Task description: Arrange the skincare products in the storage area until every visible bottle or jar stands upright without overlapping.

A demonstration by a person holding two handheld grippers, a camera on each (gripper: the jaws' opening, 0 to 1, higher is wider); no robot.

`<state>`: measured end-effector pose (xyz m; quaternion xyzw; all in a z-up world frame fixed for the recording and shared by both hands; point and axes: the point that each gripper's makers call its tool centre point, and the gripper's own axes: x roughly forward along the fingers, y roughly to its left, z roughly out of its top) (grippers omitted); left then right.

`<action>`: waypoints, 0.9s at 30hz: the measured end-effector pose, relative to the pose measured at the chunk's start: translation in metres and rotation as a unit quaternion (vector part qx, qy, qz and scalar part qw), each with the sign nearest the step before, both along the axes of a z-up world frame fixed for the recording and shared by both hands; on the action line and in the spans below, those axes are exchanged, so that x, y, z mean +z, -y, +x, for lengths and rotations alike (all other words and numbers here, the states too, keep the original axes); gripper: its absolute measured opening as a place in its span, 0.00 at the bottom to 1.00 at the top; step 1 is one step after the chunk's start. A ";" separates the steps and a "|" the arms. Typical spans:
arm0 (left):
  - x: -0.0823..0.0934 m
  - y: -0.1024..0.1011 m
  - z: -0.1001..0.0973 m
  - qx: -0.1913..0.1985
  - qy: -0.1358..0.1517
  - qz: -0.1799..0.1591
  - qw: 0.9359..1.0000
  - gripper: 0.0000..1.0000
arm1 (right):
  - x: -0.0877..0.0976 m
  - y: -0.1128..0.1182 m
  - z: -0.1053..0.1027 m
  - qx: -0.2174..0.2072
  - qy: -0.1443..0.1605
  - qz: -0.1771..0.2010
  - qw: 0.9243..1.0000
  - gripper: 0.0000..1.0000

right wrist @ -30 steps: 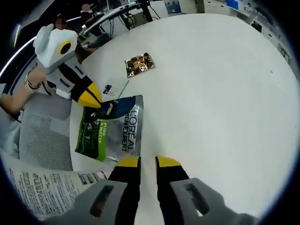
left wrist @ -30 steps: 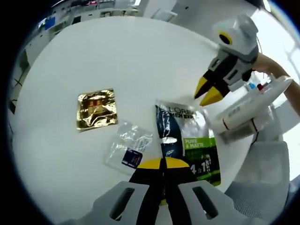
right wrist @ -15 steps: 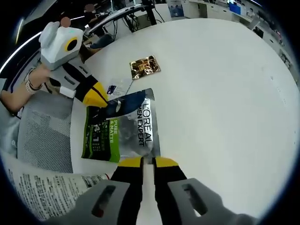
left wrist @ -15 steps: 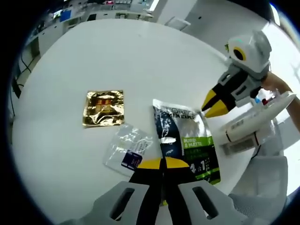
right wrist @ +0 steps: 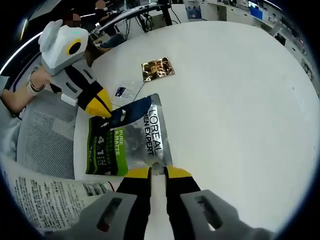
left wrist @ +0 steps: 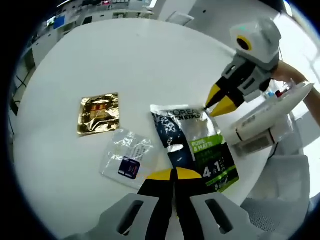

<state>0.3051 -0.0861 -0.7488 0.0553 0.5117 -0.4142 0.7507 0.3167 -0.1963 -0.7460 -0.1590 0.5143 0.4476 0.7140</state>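
A flat L'Oreal Men Expert pouch [left wrist: 192, 145], silver, dark blue and green, lies near the round white table's edge. My left gripper [left wrist: 174, 174] is shut on the pouch's dark blue side edge. In the right gripper view the left gripper [right wrist: 101, 106] pinches the same edge of the pouch [right wrist: 132, 142]. My right gripper [right wrist: 158, 172] is slightly open, with the pouch's silver end at the gap. In the left gripper view the right gripper [left wrist: 221, 101] points at the pouch's top corner. A gold sachet [left wrist: 98, 113] and a clear sachet [left wrist: 125, 159] with a blue label lie flat beside the pouch.
A white tube and printed packaging [left wrist: 257, 125] sit at the table's [left wrist: 150, 55] edge, and a printed sheet [right wrist: 40, 197] shows close to my right gripper. A grey mesh chair [right wrist: 45, 142] stands beside the table. Hands hold both grippers. Desks lie beyond.
My right gripper's jaws have narrowed and come up to the pouch's silver end. The pouch has turned slightly on the table. The left gripper stays shut on its edge.
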 end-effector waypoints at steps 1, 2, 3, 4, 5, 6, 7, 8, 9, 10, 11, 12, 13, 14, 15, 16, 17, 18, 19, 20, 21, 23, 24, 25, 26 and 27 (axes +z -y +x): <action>0.000 0.001 -0.001 -0.003 0.000 0.000 1.000 0.00 | 0.000 0.001 0.000 0.000 0.002 -0.001 1.000 0.09; 0.000 0.002 -0.001 -0.006 0.002 0.000 1.000 0.00 | 0.000 0.001 0.001 -0.002 0.002 -0.001 1.000 0.09; 0.000 0.002 -0.001 -0.008 0.003 0.002 1.000 0.00 | 0.000 0.002 0.001 -0.003 0.001 -0.001 1.000 0.09; 0.000 0.003 -0.002 -0.010 0.002 0.002 1.000 0.00 | 0.000 0.002 0.001 -0.003 0.002 -0.001 1.000 0.09; 0.000 0.003 -0.003 -0.012 0.002 0.003 1.000 0.00 | 0.000 0.002 0.002 -0.004 0.003 -0.002 1.000 0.09; 0.000 0.004 -0.004 -0.015 0.003 0.003 1.000 0.00 | 0.000 0.003 0.002 -0.004 0.004 -0.003 1.000 0.09; 0.000 0.004 -0.005 -0.017 0.001 0.003 1.000 0.00 | 0.001 0.003 0.002 -0.003 0.004 -0.003 1.000 0.09; 0.000 0.005 -0.007 -0.021 -0.002 0.002 1.000 0.00 | 0.000 0.003 0.003 -0.004 0.005 -0.005 1.000 0.09; 0.000 0.005 -0.007 -0.021 0.000 0.003 1.000 0.00 | 0.000 0.003 0.003 -0.005 0.004 -0.005 1.000 0.09; 0.000 0.004 -0.007 -0.021 0.001 0.003 1.000 0.00 | 0.001 0.002 0.003 -0.004 0.001 -0.004 1.000 0.10; 0.000 0.005 -0.007 -0.022 0.000 0.003 1.000 0.00 | 0.001 0.002 0.003 -0.004 0.001 -0.005 1.000 0.10; 0.000 0.005 -0.008 -0.023 -0.001 0.003 1.000 0.00 | 0.000 0.003 0.003 -0.003 0.003 -0.007 1.000 0.10; 0.000 0.005 -0.009 -0.024 -0.003 0.003 1.000 0.00 | 0.000 0.002 0.004 -0.002 0.003 -0.007 1.000 0.10; 0.000 0.005 -0.010 -0.026 -0.006 0.003 1.000 0.00 | 0.001 0.001 0.004 0.000 0.003 -0.006 1.000 0.10; 0.000 0.004 -0.011 -0.027 -0.007 0.003 1.000 0.00 | 0.000 0.001 0.004 0.000 0.003 -0.006 1.000 0.10; 0.000 0.004 -0.012 -0.027 -0.006 0.003 1.000 0.00 | 0.000 0.001 0.004 0.000 0.003 -0.006 1.000 0.10; 0.000 0.004 -0.012 -0.027 -0.004 0.003 1.000 0.00 | 0.000 0.001 0.004 0.000 0.003 -0.008 1.000 0.10; 0.000 0.004 -0.011 -0.028 -0.003 0.003 1.000 0.00 | 0.000 0.001 0.004 0.001 0.003 -0.008 1.000 0.10; 0.000 0.004 -0.011 -0.031 -0.001 0.003 1.000 0.00 | 0.000 0.001 0.005 0.001 0.003 -0.008 1.000 0.10; 0.000 0.004 -0.012 -0.033 -0.003 0.003 0.999 0.00 | 0.000 0.001 0.005 0.001 0.003 -0.008 1.000 0.10; 0.000 0.004 -0.013 -0.035 -0.004 0.003 0.999 0.00 | 0.000 0.001 0.005 0.001 0.003 -0.006 1.000 0.10; 0.000 0.003 -0.014 -0.037 -0.004 0.003 0.999 0.00 | -0.001 0.001 0.006 -0.001 0.003 -0.005 1.000 0.09; 0.000 0.003 -0.014 -0.039 0.000 0.002 0.999 0.00 | -0.001 0.001 0.007 -0.002 0.002 -0.005 1.000 0.10; 0.000 0.003 -0.014 -0.040 0.001 0.002 0.999 0.00 | -0.001 0.001 0.007 -0.002 0.002 -0.005 1.000 0.10; 0.000 0.003 -0.012 -0.045 0.012 0.003 0.999 0.00 | -0.001 0.002 0.007 -0.002 0.002 -0.005 1.000 0.10; 0.000 0.002 -0.012 -0.047 0.014 0.005 0.999 0.00 | -0.001 0.002 0.007 -0.002 0.001 -0.005 1.000 0.10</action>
